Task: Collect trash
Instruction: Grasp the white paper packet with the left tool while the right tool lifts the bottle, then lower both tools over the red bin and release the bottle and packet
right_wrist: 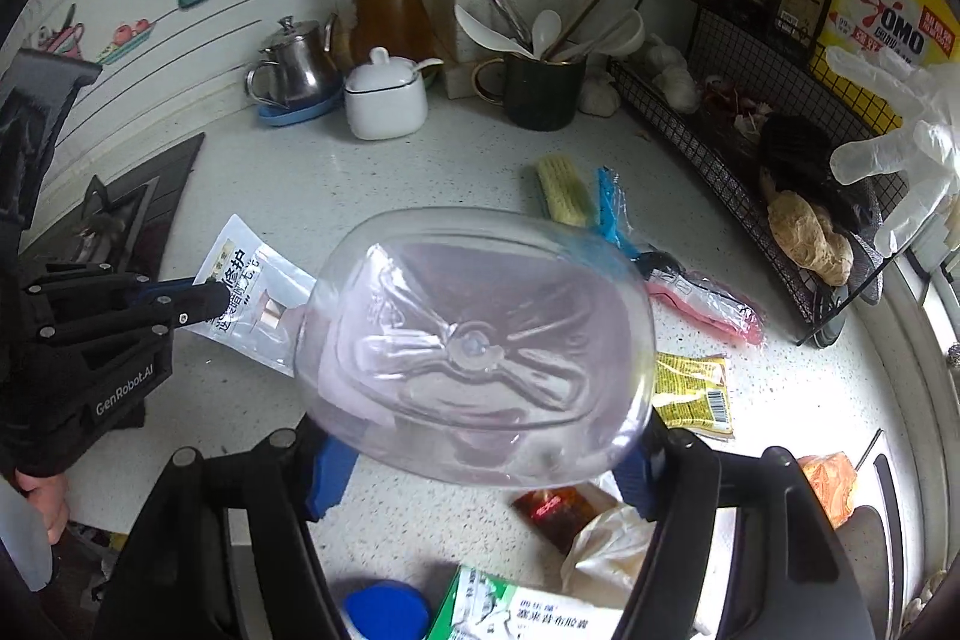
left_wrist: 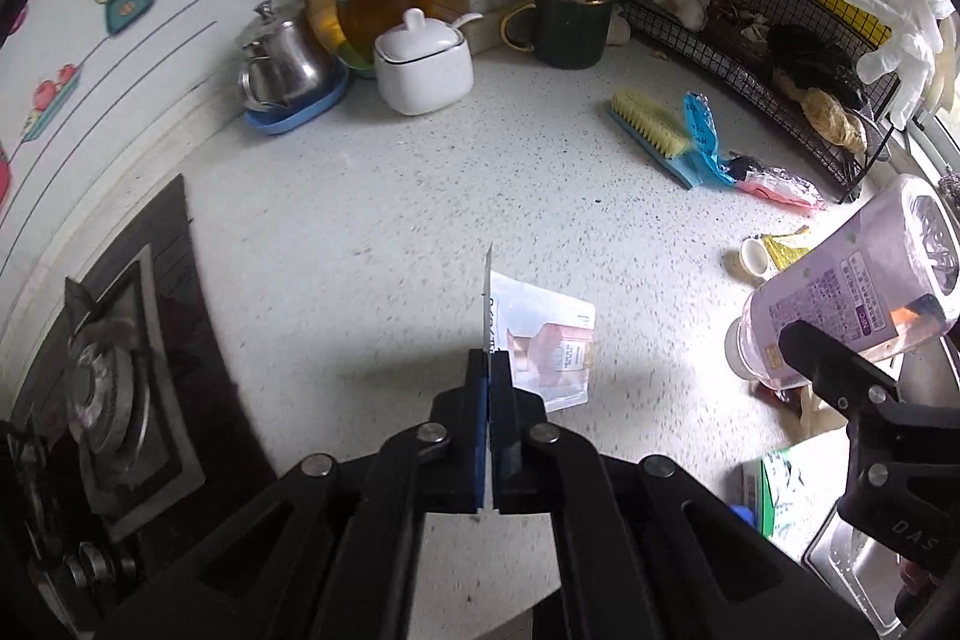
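Clear bottle clamped in right hand-held gripper, sachet pinched by left hand-held gripper

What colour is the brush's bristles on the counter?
Pale yellow bristles, on a blue brush; clearest in left wrist view.

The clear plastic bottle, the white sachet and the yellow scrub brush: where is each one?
clear plastic bottle (right_wrist: 480, 346): right wrist view, on its base.
white sachet (left_wrist: 540, 334): left wrist view, on its printed face.
yellow scrub brush (left_wrist: 648, 124): left wrist view, on its bristles.

The countertop lies open mid-span; jars crowd its back edge, wrappers seemingly clutter the right edge.
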{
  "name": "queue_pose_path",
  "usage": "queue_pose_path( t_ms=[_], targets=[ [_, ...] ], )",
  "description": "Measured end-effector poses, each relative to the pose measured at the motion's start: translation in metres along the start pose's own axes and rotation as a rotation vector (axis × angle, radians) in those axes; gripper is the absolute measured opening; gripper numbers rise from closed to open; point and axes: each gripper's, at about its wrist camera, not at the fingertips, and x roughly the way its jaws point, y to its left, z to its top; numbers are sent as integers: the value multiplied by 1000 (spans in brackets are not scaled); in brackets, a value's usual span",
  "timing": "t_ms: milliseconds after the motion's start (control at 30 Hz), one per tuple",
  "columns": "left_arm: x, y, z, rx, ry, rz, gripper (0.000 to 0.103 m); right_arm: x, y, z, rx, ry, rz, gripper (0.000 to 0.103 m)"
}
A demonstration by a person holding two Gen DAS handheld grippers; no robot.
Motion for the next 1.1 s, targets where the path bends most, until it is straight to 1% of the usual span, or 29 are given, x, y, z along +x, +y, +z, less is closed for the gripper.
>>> queue_pose_path(
  t_ms=[100, 133, 267, 433, 600, 700, 833, 900, 1000, 1100],
  targets=[
    [-33, -3, -29, -28, -38, 34, 0, -34, 17, -20, -44, -59, 33, 68],
    [-42, 1, -36, -36, -51, 44, 0, -43, 23, -25, -57, -77, 43, 68],
    [-85, 1, -85, -71, -76, 80, 0, -77, 45, -53, -84, -111, 86, 68],
    [-115, -4, -149, -122, -67, 102, 0, -103, 72, -93, -110, -105, 131, 68],
    [-131, -7, -210, -151, -32, 123, 0, -114, 92, -134, -140, -61, 163, 68],
    [-132, -5, -239, -168, -3, 126, 0, -113, 103, -153, -154, -30, 178, 68],
    [-121, -2, -272, -190, 34, 122, 0, -102, 115, -178, -157, 10, 180, 68],
    [-110, 0, -286, -201, 54, 117, 0, -92, 121, -190, -151, 32, 178, 68],
    [-89, -1, -306, -200, 74, 84, 0, -71, 127, -209, -144, 66, 179, 68],
    [-60, 2, -323, -197, 92, 69, 0, -44, 132, -230, -126, 103, 170, 68]
  ],
)
